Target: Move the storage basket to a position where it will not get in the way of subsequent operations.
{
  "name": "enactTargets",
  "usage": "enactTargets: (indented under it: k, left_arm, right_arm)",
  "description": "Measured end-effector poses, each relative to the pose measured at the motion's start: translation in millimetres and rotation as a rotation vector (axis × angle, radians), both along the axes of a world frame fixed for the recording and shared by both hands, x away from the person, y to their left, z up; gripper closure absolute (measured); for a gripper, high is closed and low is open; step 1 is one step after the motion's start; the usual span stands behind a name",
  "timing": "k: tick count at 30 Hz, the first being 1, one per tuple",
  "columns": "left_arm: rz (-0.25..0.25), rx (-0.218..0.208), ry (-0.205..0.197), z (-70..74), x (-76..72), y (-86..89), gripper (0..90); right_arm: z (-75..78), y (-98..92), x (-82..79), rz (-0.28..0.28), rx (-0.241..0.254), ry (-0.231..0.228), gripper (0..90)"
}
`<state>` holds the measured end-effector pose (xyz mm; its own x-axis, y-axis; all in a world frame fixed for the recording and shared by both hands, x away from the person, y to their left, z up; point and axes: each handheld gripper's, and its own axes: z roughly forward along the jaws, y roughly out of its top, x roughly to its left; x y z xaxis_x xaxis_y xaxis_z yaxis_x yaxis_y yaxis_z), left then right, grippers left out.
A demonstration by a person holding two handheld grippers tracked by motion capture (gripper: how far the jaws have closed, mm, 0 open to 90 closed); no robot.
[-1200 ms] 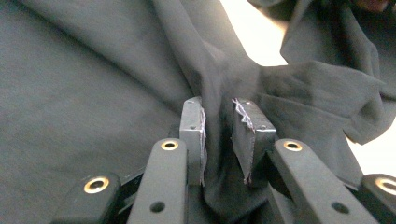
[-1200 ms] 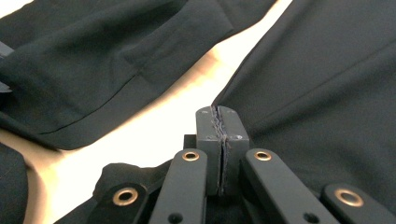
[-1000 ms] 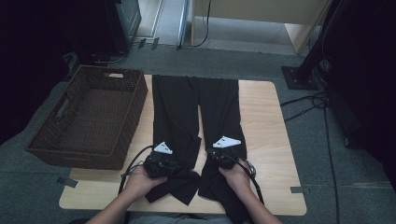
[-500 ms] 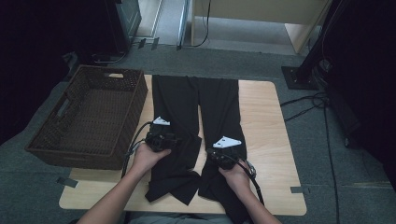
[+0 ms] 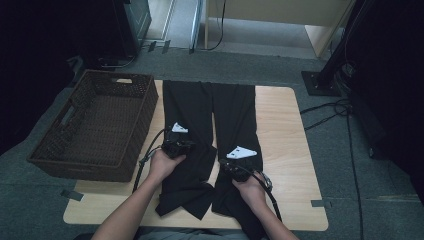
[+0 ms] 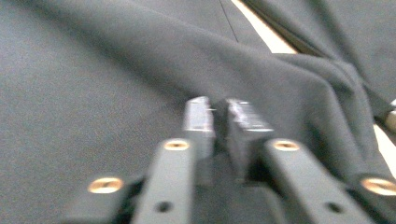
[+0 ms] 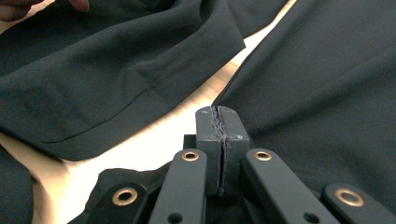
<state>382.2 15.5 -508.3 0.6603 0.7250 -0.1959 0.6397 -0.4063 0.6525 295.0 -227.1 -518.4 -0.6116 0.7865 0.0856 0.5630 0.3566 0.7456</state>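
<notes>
Black trousers [image 5: 235, 115] lie flat on the wooden table [image 5: 285, 130], legs pointing away from me. My left gripper [image 5: 190, 146] rests on the left leg. In the left gripper view its pads [image 6: 215, 105] have just been closing and stand almost together, with a ridge of the dark cloth [image 6: 93, 70] running up into them. My right gripper [image 5: 223, 163] sits at the inner edge of the right leg. In the right gripper view its pads [image 7: 217, 112] are pressed together on that edge of the cloth [image 7: 327, 93]. Near me the left side lies rumpled.
A dark woven basket [image 5: 95, 125] stands at the table's left side, close to my left hand. Bare wood shows to the right of the trousers. Cables [image 5: 325, 112] and a stand base [image 5: 320, 82] lie on the floor at the right.
My left hand has moved away from me up the left trouser leg, from beside the right hand to a spot farther along. The right hand has stayed put.
</notes>
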Motion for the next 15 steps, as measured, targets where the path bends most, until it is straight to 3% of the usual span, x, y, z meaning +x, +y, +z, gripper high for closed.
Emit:
enactTargets:
  k: [4, 9, 11, 13, 14, 15]
  left_arm:
    - [-0.075, 0.029, 0.013, 2.5, -12.6, -5.8, 90.0]
    - [-0.173, 0.053, 0.004, 3.8, -45.5, -6.9, 90.0]
    - [-0.173, 0.049, 0.019, 4.1, -49.8, -2.9, 90.0]
    - [-0.142, 0.038, 0.015, 5.3, -48.7, 0.7, 90.0]
    - [-0.114, 0.008, 0.019, 6.6, -46.3, 3.3, 82.8]
    - [-0.09, -0.023, 0.027, 8.3, -42.5, 6.6, 82.8]
  right_arm:
    - [1.4, 2.0, -4.1, 0.015, -0.006, 0.014, 89.1]
    - [3.3, 2.3, -15.3, 0.036, -0.007, 0.04, 89.1]
    - [3.7, 4.0, -20.5, 0.056, -0.007, 0.046, 89.1]
    - [4.0, 6.6, -23.6, 0.064, -0.021, 0.038, 89.1]
    - [4.1, 7.6, -24.2, 0.063, -0.025, 0.035, 89.1]
    - [4.1, 7.6, -24.2, 0.063, -0.025, 0.035, 89.1]
